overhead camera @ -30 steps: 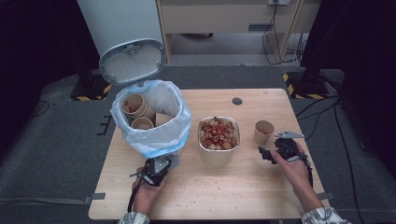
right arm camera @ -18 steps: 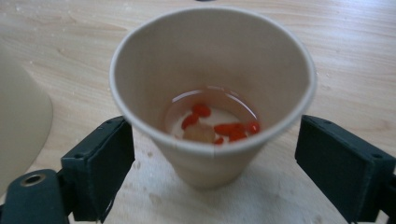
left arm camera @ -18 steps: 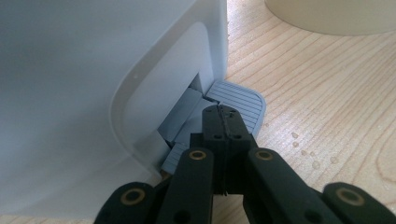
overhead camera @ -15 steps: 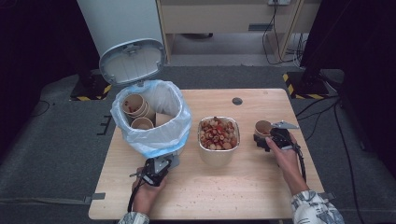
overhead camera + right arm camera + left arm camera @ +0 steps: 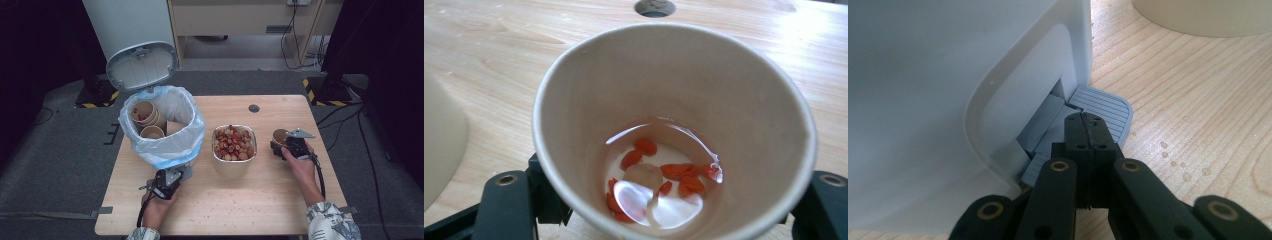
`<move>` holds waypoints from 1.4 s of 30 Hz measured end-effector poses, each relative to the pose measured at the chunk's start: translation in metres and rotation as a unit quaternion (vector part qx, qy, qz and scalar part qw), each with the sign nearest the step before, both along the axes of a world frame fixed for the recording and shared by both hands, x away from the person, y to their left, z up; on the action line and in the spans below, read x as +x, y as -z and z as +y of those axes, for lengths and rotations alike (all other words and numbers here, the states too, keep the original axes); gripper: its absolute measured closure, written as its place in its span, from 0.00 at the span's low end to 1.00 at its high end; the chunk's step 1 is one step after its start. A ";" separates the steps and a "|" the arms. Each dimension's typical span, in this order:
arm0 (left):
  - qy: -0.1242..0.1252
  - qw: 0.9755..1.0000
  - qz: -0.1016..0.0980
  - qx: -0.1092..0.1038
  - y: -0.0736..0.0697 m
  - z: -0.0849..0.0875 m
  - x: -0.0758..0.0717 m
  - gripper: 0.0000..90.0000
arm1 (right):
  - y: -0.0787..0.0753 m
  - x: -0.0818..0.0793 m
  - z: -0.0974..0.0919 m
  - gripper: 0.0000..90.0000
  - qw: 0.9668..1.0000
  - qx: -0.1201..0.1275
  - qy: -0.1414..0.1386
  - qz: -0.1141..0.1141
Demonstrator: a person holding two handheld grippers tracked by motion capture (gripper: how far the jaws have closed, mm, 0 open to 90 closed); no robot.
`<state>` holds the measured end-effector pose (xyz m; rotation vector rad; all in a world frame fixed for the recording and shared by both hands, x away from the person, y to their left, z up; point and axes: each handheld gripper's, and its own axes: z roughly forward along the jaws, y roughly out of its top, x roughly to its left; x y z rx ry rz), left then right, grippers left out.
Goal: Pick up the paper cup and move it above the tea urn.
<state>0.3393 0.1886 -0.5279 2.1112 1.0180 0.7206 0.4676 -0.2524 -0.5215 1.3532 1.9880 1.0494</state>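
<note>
A: The left gripper (image 5: 1087, 131), jaws together, presses the bin's pedal (image 5: 1100, 107) at seven o'clock.

B: At three o'clock, the right gripper (image 5: 664, 210) clamps the paper cup (image 5: 674, 130). Tilt it early and liquid and berries likely spill on the table (image 5: 280, 200).

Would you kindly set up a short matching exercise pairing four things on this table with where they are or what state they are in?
Things:
1. paper cup
2. left tongs
3. bin lid
4. bowl

States:
A. swung up and open
B. between the right tongs' jaws, holding a little liquid and red bits
C. shut, tips on the grey pedal
D. heaped with red and pale pieces, mid-table

Pairs: 1-B, 2-C, 3-A, 4-D
</note>
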 end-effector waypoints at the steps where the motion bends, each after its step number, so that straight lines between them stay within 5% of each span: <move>1: 0.000 1.000 0.000 0.000 0.000 0.000 0.000 1.00 | -0.001 0.000 0.000 0.32 1.000 -0.002 -0.004 -0.002; 16: 0.001 1.000 0.000 0.002 0.000 0.000 0.000 1.00 | -0.039 -0.012 -0.001 0.33 0.998 -0.005 -0.058 -0.028; 42: 0.000 1.000 0.001 0.000 0.000 0.000 0.000 1.00 | -0.081 -0.010 -0.003 0.33 0.995 -0.027 -0.093 -0.036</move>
